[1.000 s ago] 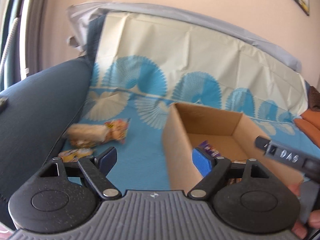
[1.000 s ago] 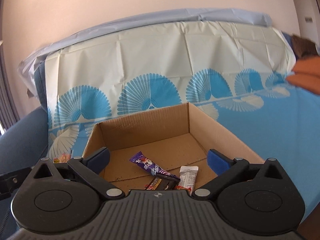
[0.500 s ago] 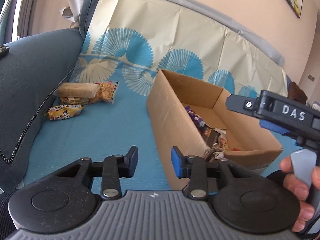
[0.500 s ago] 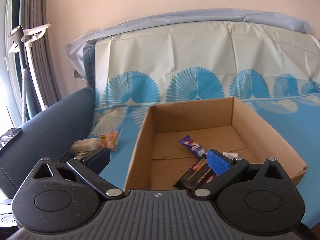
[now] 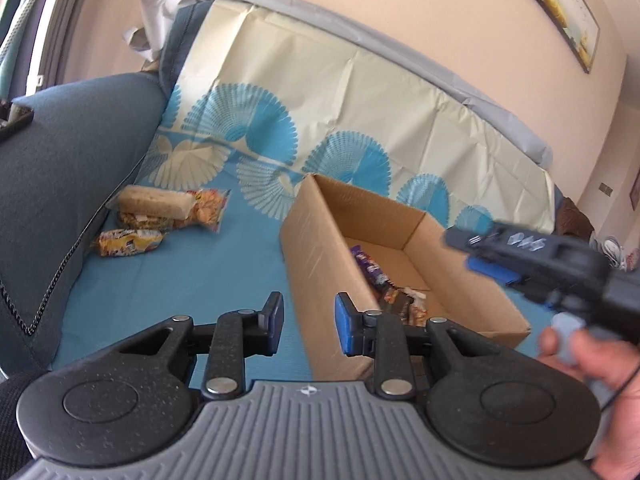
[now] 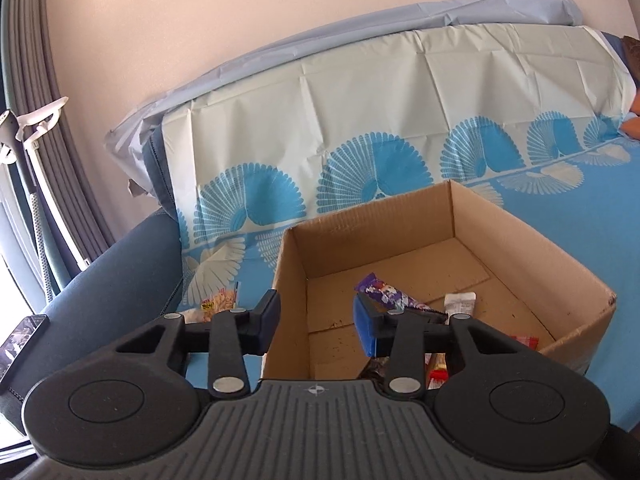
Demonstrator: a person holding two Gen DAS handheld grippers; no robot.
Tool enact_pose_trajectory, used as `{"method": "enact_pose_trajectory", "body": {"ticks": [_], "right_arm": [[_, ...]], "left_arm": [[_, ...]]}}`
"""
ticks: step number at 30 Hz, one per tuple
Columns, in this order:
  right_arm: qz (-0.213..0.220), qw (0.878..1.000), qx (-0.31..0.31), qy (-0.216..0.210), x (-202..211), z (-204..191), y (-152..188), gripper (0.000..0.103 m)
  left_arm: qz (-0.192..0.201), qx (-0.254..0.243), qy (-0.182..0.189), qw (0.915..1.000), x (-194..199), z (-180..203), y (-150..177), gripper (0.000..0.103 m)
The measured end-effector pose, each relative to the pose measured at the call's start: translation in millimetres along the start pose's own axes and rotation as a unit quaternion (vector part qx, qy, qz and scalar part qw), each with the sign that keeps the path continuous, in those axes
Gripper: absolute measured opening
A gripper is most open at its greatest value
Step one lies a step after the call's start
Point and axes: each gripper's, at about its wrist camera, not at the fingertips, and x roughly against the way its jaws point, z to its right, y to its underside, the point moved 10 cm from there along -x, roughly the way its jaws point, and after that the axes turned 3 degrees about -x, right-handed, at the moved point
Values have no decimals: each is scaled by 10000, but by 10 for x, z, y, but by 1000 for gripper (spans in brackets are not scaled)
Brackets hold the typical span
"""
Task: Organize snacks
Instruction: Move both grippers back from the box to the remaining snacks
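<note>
Both tongs, left tongs (image 5: 308, 322) and right tongs (image 6: 316, 320), have just been closing and now stand part-closed, grasping nothing. Some snacks (image 5: 160, 216) remain left of the box (image 5: 320, 280); fetching them comes next.

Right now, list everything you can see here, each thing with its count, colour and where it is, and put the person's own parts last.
cardboard box: one, brown, open, on the blue sheet.
purple wrapper: one, lying inside the box.
white wrapper: one, inside the box, right of the purple one.
snack packets: about three, yellow and orange, on the sheet left of the box.
patterned sheet: one, blue and cream, over the sofa.
sofa arm: one, dark blue, far left.
framed picture: one, on the wall, top right.
left gripper: jaws just closing, nothing between.
right gripper: jaws just closing, nothing gripped.
hand: one, holding the right gripper.
</note>
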Motion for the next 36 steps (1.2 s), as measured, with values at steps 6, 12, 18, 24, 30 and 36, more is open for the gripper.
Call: {"method": "enact_pose_trajectory", "body": {"ticks": [6,12,18,24,30,36], "right_arm": [[74,9996,232,-164,185,180,-261,48],[41,9994,8,-344,199,368,-182,48],[-27,9980,262,-569,140,251,-128,48],[-236,9979,228,-556,5,262,-99,48],[-530,9976,-102,-422,-197,293,-155,49],[-610,9970,18,-482,-484,-43,-494,51]], "left_arm": [[-100,1001,-279,9945,-315,-385,-75,31],[78,1835,-715,9804,-725,-777,-278,31],[493,2648,-1685,9482,-1048,-1462,-364,31],[428,3678,-1992,9073,-1241,-1992,-238,49],[221,3989,-2270,8882,-1440,-2168,-165,60],[267,3940,-2331,8887,-1566,-2179,-197,64]]}}
